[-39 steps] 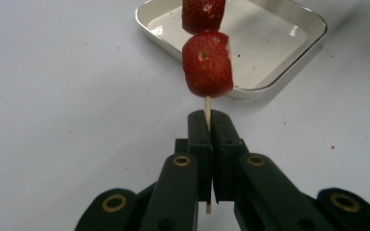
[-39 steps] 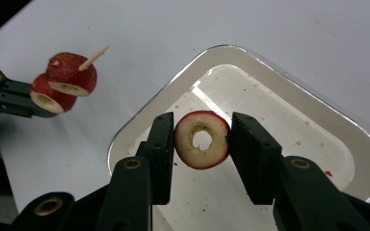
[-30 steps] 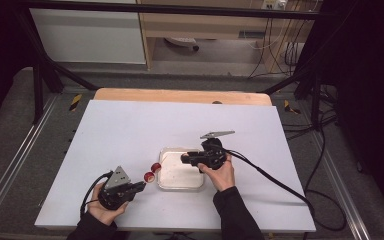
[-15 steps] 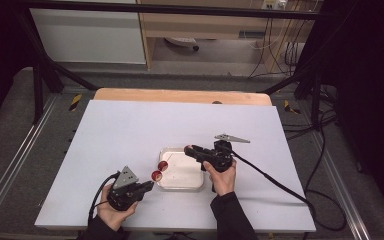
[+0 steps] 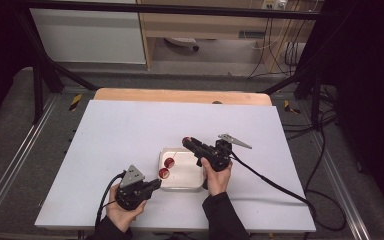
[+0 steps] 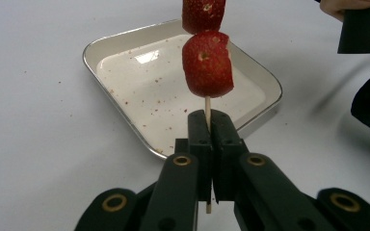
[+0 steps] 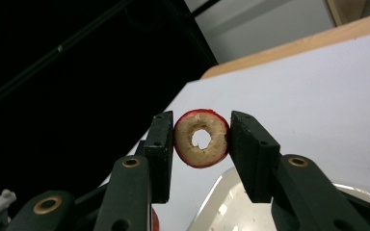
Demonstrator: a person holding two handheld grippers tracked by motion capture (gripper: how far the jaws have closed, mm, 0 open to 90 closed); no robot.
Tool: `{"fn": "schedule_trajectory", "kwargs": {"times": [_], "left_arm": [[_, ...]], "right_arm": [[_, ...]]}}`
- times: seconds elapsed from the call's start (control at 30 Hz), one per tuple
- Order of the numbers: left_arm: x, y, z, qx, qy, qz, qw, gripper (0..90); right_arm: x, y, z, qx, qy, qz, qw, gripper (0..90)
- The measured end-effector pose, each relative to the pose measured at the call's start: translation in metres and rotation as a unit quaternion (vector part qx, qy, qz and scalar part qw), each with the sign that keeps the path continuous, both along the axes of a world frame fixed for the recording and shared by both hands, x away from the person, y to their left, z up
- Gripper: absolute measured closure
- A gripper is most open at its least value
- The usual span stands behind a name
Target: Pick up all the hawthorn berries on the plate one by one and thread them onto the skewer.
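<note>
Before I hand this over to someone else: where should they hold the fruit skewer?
Grip the bare stick below the lower red piece, from either side, as the left tongs do. The stick is thin and rigid, and the fruit would likely bruise.

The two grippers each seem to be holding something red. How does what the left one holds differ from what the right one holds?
The left gripper pinches a thin wooden skewer carrying two red fruit pieces; the right gripper clamps a single red-skinned ring directly by its sides. The skewered pieces are already pierced; the ring's hole is open, with nothing through it. The skewer is over the tray; the ring is raised. Both grippers are shut.
</note>
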State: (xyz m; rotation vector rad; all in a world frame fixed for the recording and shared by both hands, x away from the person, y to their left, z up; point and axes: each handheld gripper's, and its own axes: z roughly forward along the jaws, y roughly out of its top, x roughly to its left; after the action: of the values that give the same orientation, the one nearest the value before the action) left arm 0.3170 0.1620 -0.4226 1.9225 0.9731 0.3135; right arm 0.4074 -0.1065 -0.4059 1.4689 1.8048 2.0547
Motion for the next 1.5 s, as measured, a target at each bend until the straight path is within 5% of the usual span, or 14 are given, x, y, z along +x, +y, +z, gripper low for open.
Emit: {"fn": "schedule_trajectory", "kwargs": {"times": [0.67,1.5], "left_arm": [[0.005,-0.017,0.004,-0.019,-0.022,0.016,0.9995,88.2],[0.004,-0.019,0.004,-0.018,-0.026,0.02,0.9993,88.2]], "right_arm": [[-0.004,0.003,0.001,0.08,-0.02,-0.031,0.9961,62.2],[-0.004,0.008,-0.006,0.109,-0.004,-0.021,0.9938,62.2]]}}
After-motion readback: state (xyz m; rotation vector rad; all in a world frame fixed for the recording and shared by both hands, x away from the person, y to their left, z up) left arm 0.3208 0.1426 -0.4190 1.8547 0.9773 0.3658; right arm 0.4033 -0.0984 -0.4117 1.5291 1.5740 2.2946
